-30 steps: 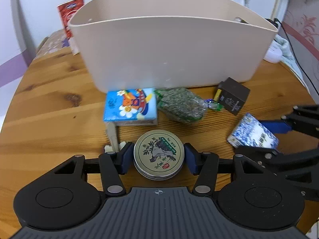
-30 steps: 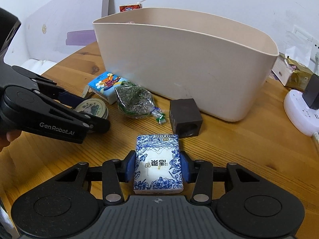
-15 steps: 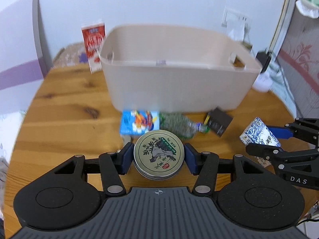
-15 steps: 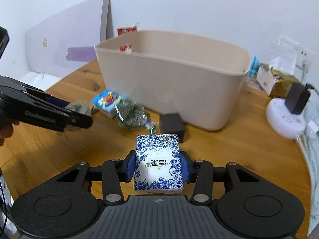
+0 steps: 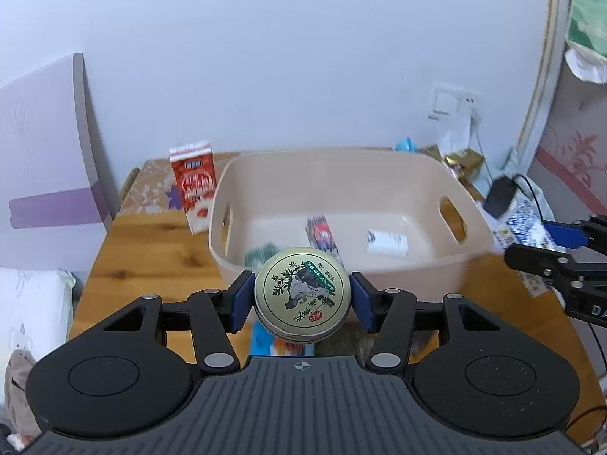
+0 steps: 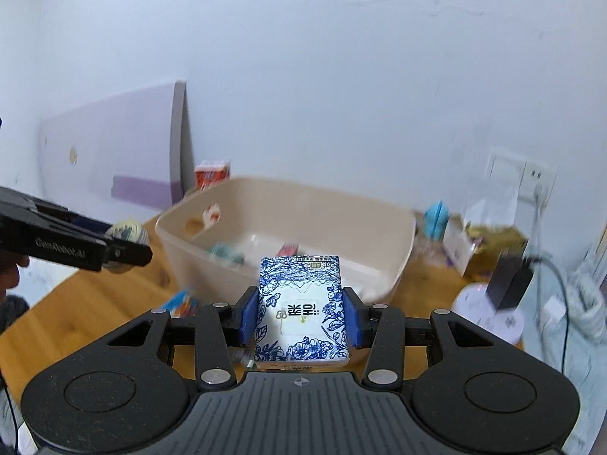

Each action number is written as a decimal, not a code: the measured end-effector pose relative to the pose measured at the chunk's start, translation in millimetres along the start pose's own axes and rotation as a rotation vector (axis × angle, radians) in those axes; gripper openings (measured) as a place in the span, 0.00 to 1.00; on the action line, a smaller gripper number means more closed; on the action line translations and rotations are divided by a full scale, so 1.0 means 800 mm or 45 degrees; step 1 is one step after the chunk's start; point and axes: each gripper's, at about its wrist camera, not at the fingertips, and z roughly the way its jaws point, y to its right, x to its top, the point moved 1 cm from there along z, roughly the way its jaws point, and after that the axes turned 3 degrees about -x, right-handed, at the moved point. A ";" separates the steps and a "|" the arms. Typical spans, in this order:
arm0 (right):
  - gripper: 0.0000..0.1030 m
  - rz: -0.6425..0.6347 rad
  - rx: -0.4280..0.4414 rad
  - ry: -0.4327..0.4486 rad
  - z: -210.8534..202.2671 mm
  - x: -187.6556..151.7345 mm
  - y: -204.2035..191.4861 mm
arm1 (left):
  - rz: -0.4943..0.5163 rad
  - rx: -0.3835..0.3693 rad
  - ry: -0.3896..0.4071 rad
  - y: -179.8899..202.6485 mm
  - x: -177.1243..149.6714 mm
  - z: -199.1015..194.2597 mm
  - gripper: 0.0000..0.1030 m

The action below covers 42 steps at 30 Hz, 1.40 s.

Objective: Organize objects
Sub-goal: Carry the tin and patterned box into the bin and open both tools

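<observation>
My left gripper is shut on a round gold tin with a plant print, held above the table in front of the beige bin. My right gripper is shut on a blue-and-white tissue pack, also lifted, to the right of the bin. The bin holds several small items, among them a white tube and a red packet. The right gripper with its pack shows at the right of the left wrist view. The left gripper with the tin shows at the left of the right wrist view.
A red-and-white carton stands left of the bin. A blue cartoon tissue pack lies on the wooden table below my left gripper. A white power strip with a black adapter and cables lie at the right. A purple-striped board leans on the wall.
Both grippers have risen well above the table with the tin and the tissue pack still held. The bin's inside has come into view from above.
</observation>
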 end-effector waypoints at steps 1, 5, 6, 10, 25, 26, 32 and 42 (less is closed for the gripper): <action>0.41 0.002 -0.006 0.011 0.002 0.006 0.003 | -0.006 0.003 0.004 -0.001 0.007 0.005 0.54; 0.41 0.017 -0.027 0.035 0.015 0.027 0.014 | -0.013 0.019 0.002 0.002 0.031 0.030 0.54; 0.41 0.022 -0.032 0.037 0.021 0.032 0.017 | -0.011 0.020 -0.004 0.002 0.033 0.038 0.54; 0.41 0.029 -0.049 0.038 0.042 0.049 0.024 | -0.008 0.032 -0.044 0.010 0.046 0.075 0.54; 0.41 -0.039 -0.037 -0.257 0.157 0.033 0.027 | 0.088 0.040 -0.331 0.036 0.030 0.192 0.54; 0.41 -0.045 -0.036 -0.275 0.162 0.030 0.027 | 0.078 0.036 -0.343 0.036 0.026 0.195 0.54; 0.51 -0.039 -0.054 -0.298 0.163 0.020 0.029 | 0.044 0.016 -0.290 0.035 0.026 0.178 0.66; 0.76 0.020 -0.093 -0.169 0.106 0.031 0.036 | 0.041 0.029 -0.102 0.040 0.043 0.106 0.84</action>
